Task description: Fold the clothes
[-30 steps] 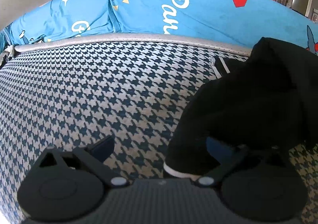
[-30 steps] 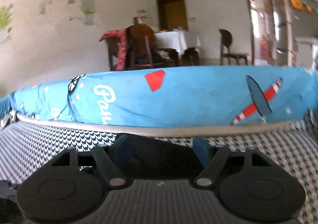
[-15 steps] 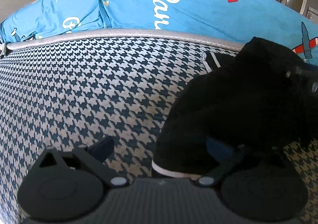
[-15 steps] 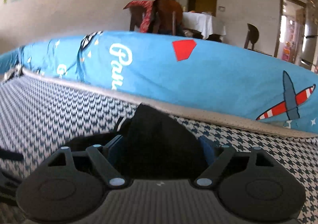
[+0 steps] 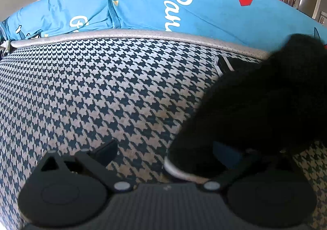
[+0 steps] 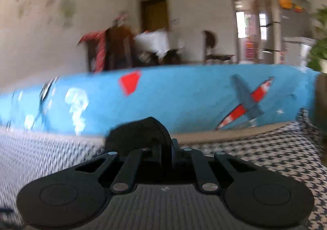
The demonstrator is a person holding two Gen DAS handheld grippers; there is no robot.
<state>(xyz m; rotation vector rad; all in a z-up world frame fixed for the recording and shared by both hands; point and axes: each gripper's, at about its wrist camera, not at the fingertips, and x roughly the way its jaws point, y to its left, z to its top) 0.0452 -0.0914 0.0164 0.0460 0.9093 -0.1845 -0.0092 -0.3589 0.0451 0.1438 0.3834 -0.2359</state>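
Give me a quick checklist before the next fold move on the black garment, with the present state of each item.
1. Right gripper pinched on the black garment: ok, jaws closed with a fold of cloth between them.
2. Left gripper holding cloth: not ok, jaws stand wide apart; the garment's white-trimmed edge lies over its right finger only.
3. Room on the houndstooth cushion to lay the fold: ok, bare fabric to the left of the garment.
4. Garment lying flat: not ok, bunched and lifted toward the blue cover.
5. Right wrist view sharp enough to judge: not ok, blurred.
6. Which part of the garment is gripped: cannot tell.
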